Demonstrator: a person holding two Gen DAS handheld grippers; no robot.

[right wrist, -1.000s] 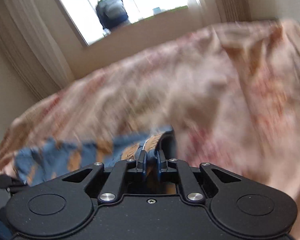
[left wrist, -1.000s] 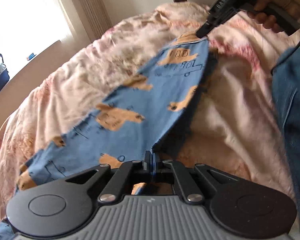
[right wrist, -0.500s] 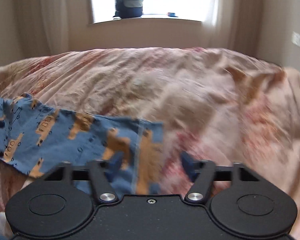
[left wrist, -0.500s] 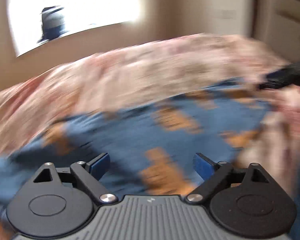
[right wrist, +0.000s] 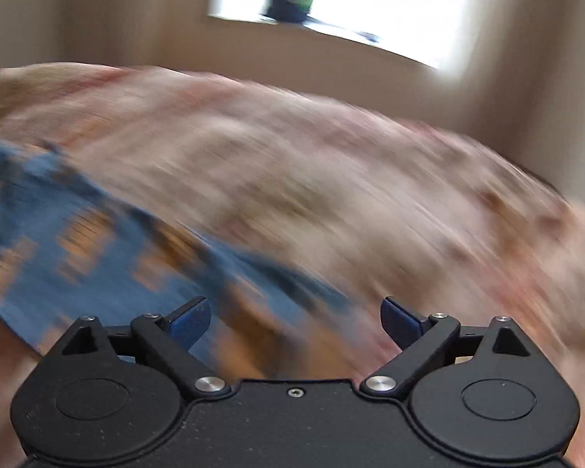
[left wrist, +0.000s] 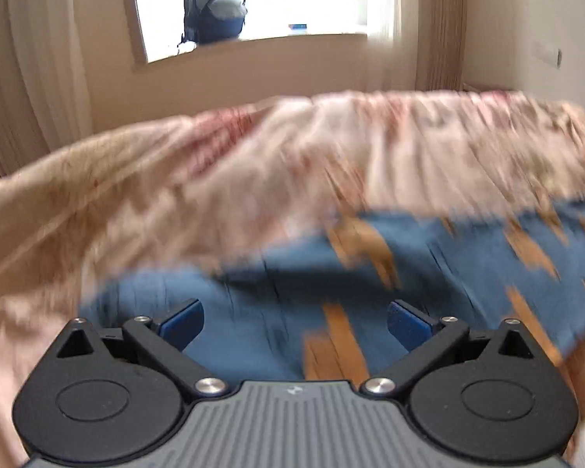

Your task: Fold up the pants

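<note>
The pants [left wrist: 429, 273] are blue with orange vehicle prints and lie flat on the pink floral bedspread [left wrist: 214, 179]. In the left wrist view they stretch from under my left gripper [left wrist: 294, 325] off to the right. My left gripper is open and empty, just above the cloth. In the right wrist view the pants [right wrist: 78, 249] lie to the left and run under my right gripper [right wrist: 295, 321], which is open and empty too. Both views are blurred by motion.
The bedspread [right wrist: 351, 195] covers the whole bed. Behind it stands a wall with a bright window and a dark backpack [left wrist: 214, 11] on the sill. Curtains hang at both sides of the window.
Both grippers held the pants up a second ago. They have opened and let go, and the pants now lie flat on the bed. Both cameras have swung toward the window.
</note>
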